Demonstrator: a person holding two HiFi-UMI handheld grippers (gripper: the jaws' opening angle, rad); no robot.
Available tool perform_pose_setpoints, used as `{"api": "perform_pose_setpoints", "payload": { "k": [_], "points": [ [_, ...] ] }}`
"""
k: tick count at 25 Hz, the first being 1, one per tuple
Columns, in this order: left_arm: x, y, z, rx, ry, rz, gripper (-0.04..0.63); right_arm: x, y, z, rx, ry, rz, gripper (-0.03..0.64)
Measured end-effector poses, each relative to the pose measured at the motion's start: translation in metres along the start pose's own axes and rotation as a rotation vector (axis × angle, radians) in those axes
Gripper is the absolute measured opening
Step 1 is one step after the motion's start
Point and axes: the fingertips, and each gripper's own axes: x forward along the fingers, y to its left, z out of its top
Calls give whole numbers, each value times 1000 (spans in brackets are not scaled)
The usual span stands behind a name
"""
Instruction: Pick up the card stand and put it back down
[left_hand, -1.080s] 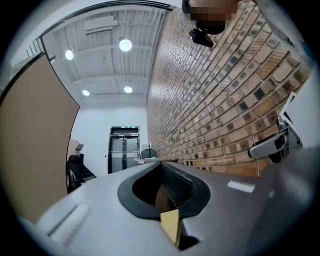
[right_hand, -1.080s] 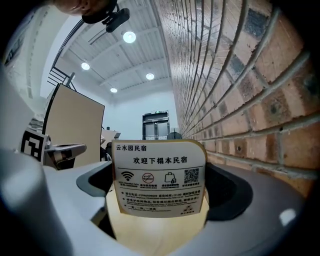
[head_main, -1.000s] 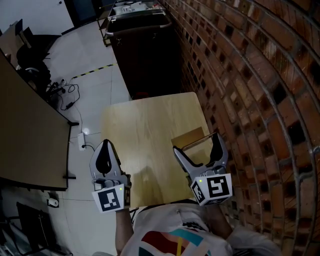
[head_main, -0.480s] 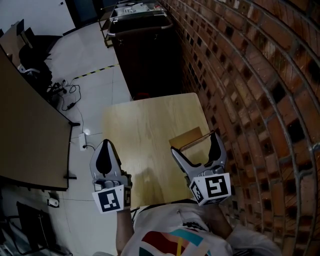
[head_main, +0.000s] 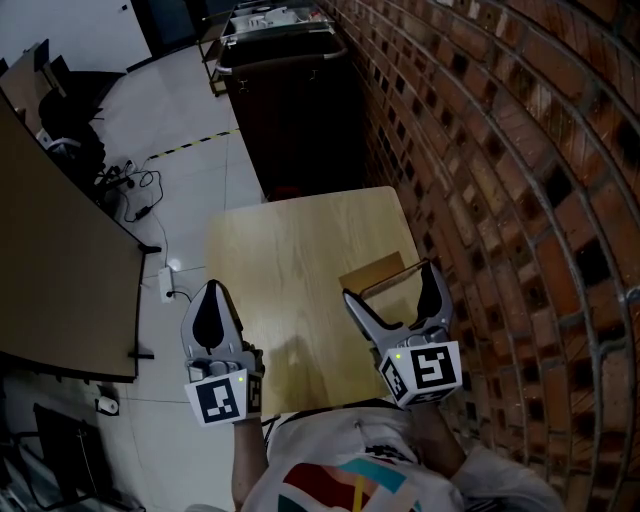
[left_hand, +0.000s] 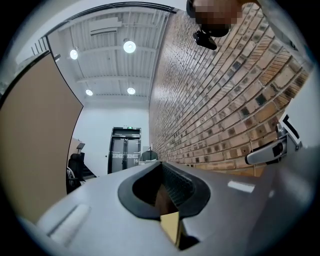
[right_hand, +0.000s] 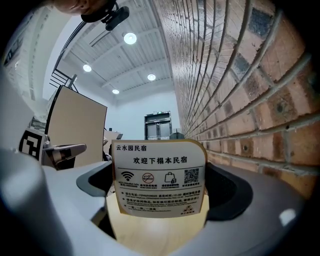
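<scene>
The card stand (head_main: 375, 274) is a wooden base with an upright printed card, near the right edge of the light wooden table (head_main: 290, 250), close to the brick wall. My right gripper (head_main: 392, 287) has its jaws spread wide, one at each end of the card, and is shut on the stand. In the right gripper view the card stand (right_hand: 159, 180) fills the gap between the jaws and faces the camera. I cannot tell whether its base rests on the table. My left gripper (head_main: 211, 292) is shut and empty at the table's left front edge, also seen as left gripper (left_hand: 162, 177).
A brick wall (head_main: 500, 180) runs close along the table's right side. Beyond the table's far edge stands a dark cabinet or cart (head_main: 290, 90). A brown partition (head_main: 60, 270) is at the left, with cables (head_main: 135, 190) on the floor.
My right gripper and the card stand have shifted together slightly to the left over the table. The left gripper has stayed put.
</scene>
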Motion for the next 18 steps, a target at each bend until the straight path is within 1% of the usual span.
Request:
{"api": "perform_pose_setpoints", "payload": {
  "k": [4, 7, 10, 14, 18],
  "points": [
    [2, -1, -2, -1, 6, -7, -6, 18, -10, -2, 16, 5, -7, 558],
    [4, 0, -5, -7, 13, -6, -6, 44, -21, -7, 28, 18, -11, 558],
    [5, 0, -9, -12, 27, -4, -6, 75, -33, -19, 44, 53, -19, 558],
    [6, 4, -17, -11, 45, 6, -6, 118, -47, -48, 51, 116, -39, 558],
    [10, 11, -26, -15, 64, 30, -6, 157, -67, -94, 70, 201, -103, 558]
  ]
}}
